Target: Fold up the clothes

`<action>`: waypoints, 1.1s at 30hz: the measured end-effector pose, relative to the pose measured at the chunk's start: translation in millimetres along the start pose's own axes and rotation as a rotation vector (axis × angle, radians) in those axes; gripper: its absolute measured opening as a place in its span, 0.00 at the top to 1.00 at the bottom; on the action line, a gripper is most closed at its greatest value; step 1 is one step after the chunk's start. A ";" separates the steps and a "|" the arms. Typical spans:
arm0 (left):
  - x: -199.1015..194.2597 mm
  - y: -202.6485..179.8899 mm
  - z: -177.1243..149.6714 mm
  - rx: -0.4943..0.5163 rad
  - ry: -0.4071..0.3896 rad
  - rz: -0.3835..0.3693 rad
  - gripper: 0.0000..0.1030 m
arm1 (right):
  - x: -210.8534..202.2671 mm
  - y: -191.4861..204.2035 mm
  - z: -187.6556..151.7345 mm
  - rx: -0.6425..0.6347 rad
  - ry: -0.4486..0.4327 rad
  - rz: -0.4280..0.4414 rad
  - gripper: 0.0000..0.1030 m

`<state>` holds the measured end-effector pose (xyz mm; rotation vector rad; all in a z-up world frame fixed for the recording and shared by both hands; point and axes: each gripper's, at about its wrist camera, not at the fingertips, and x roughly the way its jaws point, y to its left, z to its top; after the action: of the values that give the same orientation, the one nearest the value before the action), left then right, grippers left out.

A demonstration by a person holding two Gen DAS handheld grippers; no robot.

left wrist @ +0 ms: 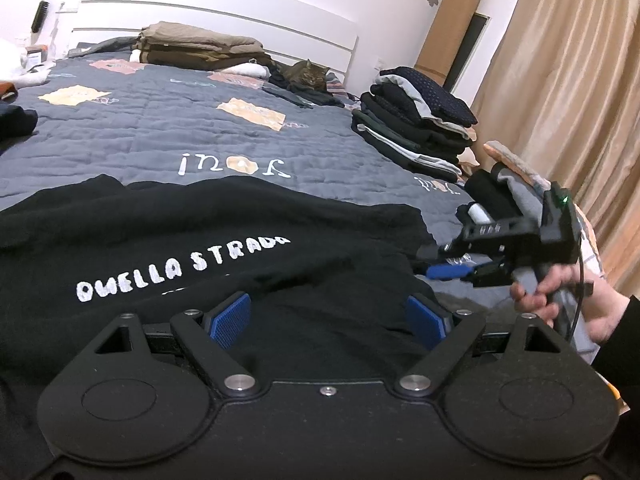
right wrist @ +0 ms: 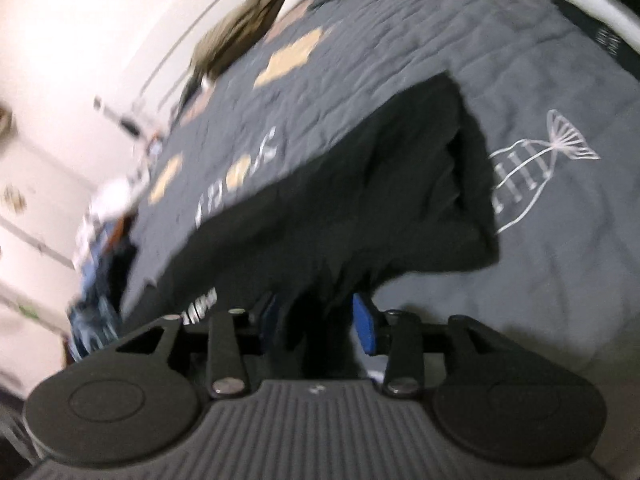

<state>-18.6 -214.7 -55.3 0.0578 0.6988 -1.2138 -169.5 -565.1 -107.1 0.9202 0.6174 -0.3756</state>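
Bedroom with clothes on a grey quilted bed.
Black shirt lies spread on the quilt's near end; dark folded stack at the bed's right edge, brown pile by the white headboard, beige curtain beyond. Left gripper gapes wide, empty; right gripper half open, shirt fabric loose between its jaws.

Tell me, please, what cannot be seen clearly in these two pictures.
- Black shirt, left wrist view: its near part is hidden under the left tongs, and the second line of white letters is lost in a fold.
- Right tongs, right wrist view: motion blur; whether the pads touch the black cloth between them cannot be told.
- Clothes stack, left wrist view: single garments cannot be told apart.
- Cat: small, body hidden by clothes.
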 end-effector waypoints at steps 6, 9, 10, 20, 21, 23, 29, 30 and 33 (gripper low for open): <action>-2.4 1.0 0.4 0.001 -0.004 0.001 0.18 | 14.0 8.4 -18.2 -0.108 0.055 -0.063 0.60; -2.2 2.8 -0.3 0.003 -0.002 0.004 0.18 | 15.9 8.0 -21.4 -0.101 0.080 -0.041 0.92; -2.0 3.6 -0.2 0.000 -0.002 0.006 0.18 | 15.6 9.7 -22.2 -0.105 0.082 -0.037 0.96; -3.3 8.0 2.0 -0.021 -0.010 0.012 0.18 | -17.8 -3.2 -12.1 -0.059 0.011 -0.081 0.98; -3.3 8.0 2.1 -0.021 -0.008 0.013 0.18 | -13.7 -6.8 -14.9 -0.065 0.032 -0.102 0.98; -4.1 8.0 2.1 -0.019 -0.006 0.014 0.18 | -7.8 -11.8 -21.8 -0.073 0.054 -0.124 0.95; -12.5 10.2 0.7 -0.018 -0.011 0.030 0.18 | -35.3 -9.1 -22.6 -0.083 0.023 -0.036 0.80; -14.7 11.3 -0.2 -0.019 -0.012 0.036 0.18 | -39.2 -7.3 -23.2 -0.087 0.021 -0.035 0.71; -22.0 14.1 -3.6 -0.026 -0.013 0.055 0.18 | -55.7 -4.0 -29.5 -0.118 0.015 -0.044 0.65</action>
<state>-11.7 -189.6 -51.2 0.0467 0.6971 -1.1513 -224.2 -540.6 -87.3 0.7982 0.6680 -0.3683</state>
